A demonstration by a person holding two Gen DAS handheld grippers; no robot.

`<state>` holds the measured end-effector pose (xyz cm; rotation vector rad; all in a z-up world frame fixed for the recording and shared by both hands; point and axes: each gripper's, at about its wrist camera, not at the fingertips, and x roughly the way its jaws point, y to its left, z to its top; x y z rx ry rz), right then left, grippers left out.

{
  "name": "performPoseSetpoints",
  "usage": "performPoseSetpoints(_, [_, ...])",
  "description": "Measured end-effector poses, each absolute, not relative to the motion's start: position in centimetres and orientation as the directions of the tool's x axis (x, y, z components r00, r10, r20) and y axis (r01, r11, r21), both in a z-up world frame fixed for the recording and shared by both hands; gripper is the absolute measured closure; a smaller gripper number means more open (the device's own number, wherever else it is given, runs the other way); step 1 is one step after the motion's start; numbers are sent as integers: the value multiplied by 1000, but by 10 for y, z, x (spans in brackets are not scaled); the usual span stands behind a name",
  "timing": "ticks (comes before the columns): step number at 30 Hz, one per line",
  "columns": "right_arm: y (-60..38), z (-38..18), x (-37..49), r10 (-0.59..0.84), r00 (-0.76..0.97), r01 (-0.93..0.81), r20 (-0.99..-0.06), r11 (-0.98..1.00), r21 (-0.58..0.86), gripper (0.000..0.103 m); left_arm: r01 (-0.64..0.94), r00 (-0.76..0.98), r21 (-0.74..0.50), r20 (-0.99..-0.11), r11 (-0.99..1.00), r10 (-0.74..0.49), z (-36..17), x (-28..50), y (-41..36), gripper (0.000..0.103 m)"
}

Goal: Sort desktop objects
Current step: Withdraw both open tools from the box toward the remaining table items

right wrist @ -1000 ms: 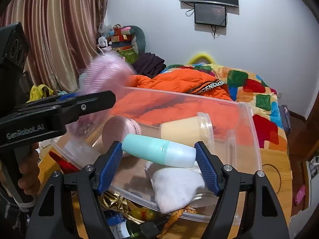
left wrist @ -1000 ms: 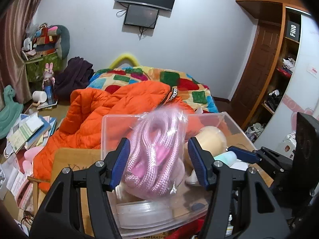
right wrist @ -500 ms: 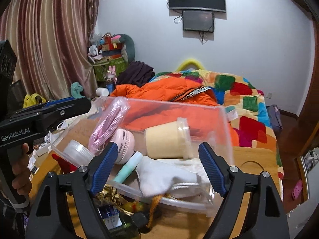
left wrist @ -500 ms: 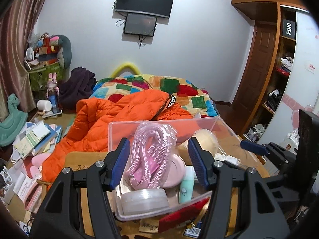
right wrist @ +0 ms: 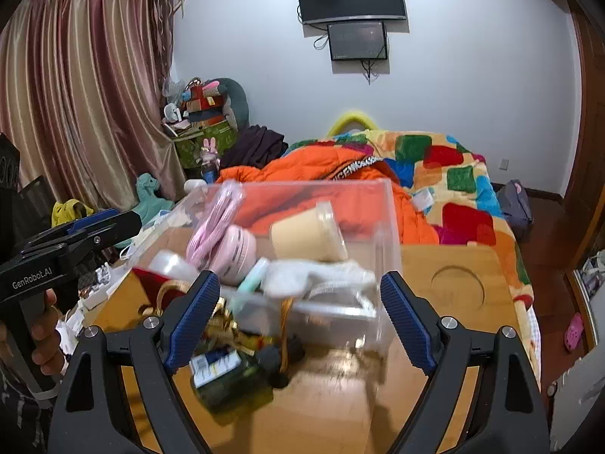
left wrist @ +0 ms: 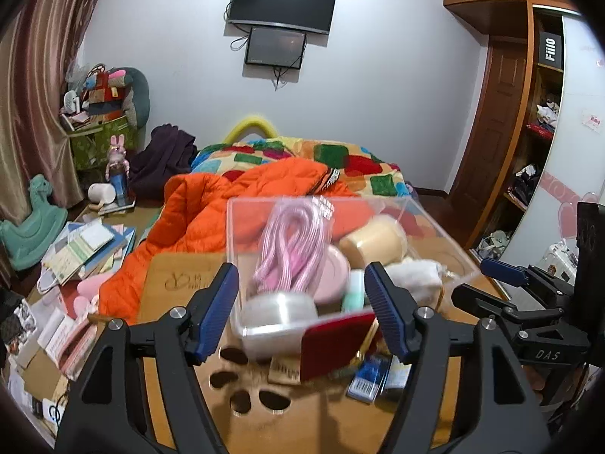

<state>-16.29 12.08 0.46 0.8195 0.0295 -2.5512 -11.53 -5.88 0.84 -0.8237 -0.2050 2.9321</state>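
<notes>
Judging by what lies ahead of your fingers, you are well into the sort but not through it. Your left gripper (left wrist: 302, 304) has just been spreading its jaws; they stand well apart with nothing pressed between them, and the pink coiled cord in its bag (left wrist: 289, 249) sits beyond the tips inside the clear plastic bin (left wrist: 242, 227). Your right gripper (right wrist: 298, 319) has likewise just been widening and holds nothing; the mint tube (right wrist: 254, 274) and white cloth (right wrist: 321, 276) lie past its tips in the same bin.

Done so far, as it looks: 6 or so things are in the bin, including a cream cup (left wrist: 374, 240) on its side, a round pink case (right wrist: 236, 247) and a clear round tub (left wrist: 278, 312).

Left to do: loose items are on the wooden tabletop (right wrist: 453, 283) just short of the bin, nearer your fingers than its front wall: a red flat case (left wrist: 338, 344), something gold (right wrist: 219, 321), a dark green bottle (right wrist: 230, 380) and a blue-and-white barcoded packet (left wrist: 368, 378). Motion blur hides finer detail there.
</notes>
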Motion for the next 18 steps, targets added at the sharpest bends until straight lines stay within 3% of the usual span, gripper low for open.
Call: performPoseSetpoints(18, [93, -58, -139, -495, -556, 519, -668, -834, 186, 19, 1, -799, -205, -589, -979, 122, -41, -88, -61, 35])
